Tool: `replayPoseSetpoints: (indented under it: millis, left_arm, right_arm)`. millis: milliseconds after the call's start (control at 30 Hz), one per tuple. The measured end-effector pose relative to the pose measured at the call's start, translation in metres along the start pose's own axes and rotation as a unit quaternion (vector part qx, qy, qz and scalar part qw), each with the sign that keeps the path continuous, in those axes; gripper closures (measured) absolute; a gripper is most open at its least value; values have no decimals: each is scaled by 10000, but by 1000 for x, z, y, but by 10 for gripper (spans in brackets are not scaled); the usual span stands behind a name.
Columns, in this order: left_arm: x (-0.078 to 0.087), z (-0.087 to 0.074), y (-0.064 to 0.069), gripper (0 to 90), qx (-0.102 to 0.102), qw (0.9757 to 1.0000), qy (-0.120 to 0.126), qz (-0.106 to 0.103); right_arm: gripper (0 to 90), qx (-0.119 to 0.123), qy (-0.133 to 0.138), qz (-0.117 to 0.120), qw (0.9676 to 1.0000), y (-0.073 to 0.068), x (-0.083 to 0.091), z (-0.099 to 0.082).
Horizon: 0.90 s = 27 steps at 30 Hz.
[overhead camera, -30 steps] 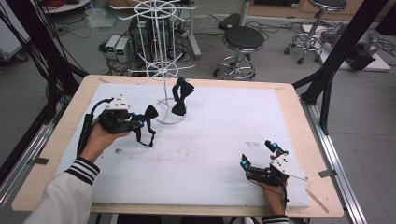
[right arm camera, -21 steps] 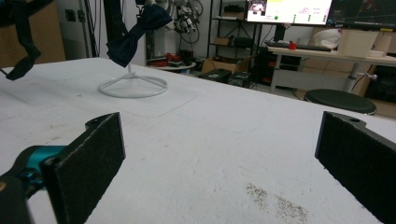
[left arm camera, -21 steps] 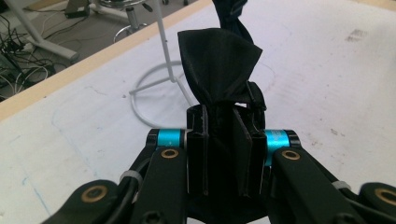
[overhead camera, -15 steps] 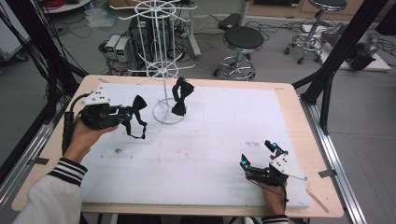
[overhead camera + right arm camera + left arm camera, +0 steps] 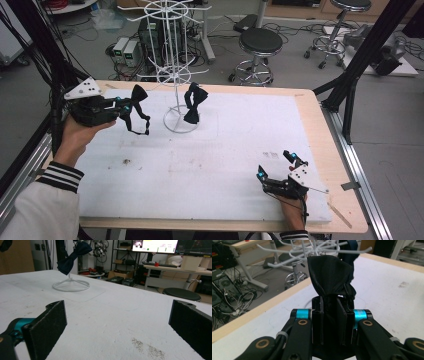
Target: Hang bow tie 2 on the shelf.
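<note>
- Seen from above: white wire rack (image 5: 172, 75) standing on its ring base toward the far side of a white-covered surface (image 5: 225, 150) — the landmark for everything below.
- Left of the rack, lifted clear of the surface: left hand-held gripper (image 5: 124, 106), held in a person's hand (image 5: 75, 137) with a striped cuff, its jaws pointing toward the rack.
- Clenched between those jaws: black bow tie (image 5: 136, 95), one wing fanned out past the jaw tips, its thin strap (image 5: 140, 122) dangling in a loop below, just short of the rack's base ring.
- From the left gripper view: same bow tie (image 5: 329, 280) pinched at its middle between the two black pads, dark fabric rising in a fold above them, white rack arms (image 5: 287, 261) crossing close behind.
- Hanging on the rack itself, right of its centre pole: second bow tie (image 5: 192, 102), dark, drooping down toward the base ring.
- Well apart from the rack, near the surface's front right corner: right hand-held gripper (image 5: 275, 167), resting low on the surface, released — jaws spread wide with nothing between them.
- From the right gripper view: right hand-held gripper (image 5: 117, 322) with both pads far apart over bare white covering, a few dark specks between; rack's ring base (image 5: 71, 285) and the hanging dark bow tie (image 5: 72, 256) far off at upper left.
</note>
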<state>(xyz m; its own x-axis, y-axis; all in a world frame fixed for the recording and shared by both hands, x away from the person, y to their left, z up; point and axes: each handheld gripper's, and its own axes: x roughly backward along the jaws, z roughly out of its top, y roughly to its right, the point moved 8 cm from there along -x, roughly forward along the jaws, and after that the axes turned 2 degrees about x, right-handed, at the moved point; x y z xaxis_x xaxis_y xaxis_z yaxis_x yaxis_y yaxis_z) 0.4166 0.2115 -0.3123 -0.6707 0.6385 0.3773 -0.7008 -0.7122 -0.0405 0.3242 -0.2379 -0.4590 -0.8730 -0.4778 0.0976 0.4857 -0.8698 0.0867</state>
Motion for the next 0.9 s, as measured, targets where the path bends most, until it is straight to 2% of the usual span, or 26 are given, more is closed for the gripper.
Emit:
replayPoseSetpoints:
  millis: [300, 400, 633, 900]
  left_arm:
    - [-1, 20, -6, 767, -20, 9999, 122, 80]
    - [-4, 23, -8, 767, -48, 9999, 113, 107]
    - [-11, 28, -15, 767, 32, 9997, 168, 180]
    - [-15, 35, -14, 767, 0, 9997, 220, 144]
  right_arm:
    - [8, 0, 2, 5, 10000, 0, 0, 0]
    - [8, 9, 5, 1, 10000, 0, 0, 0]
    - [8, 16, 7, 0, 10000, 0, 0, 0]
    - [8, 42, 11, 10, 10000, 0, -1, 0]
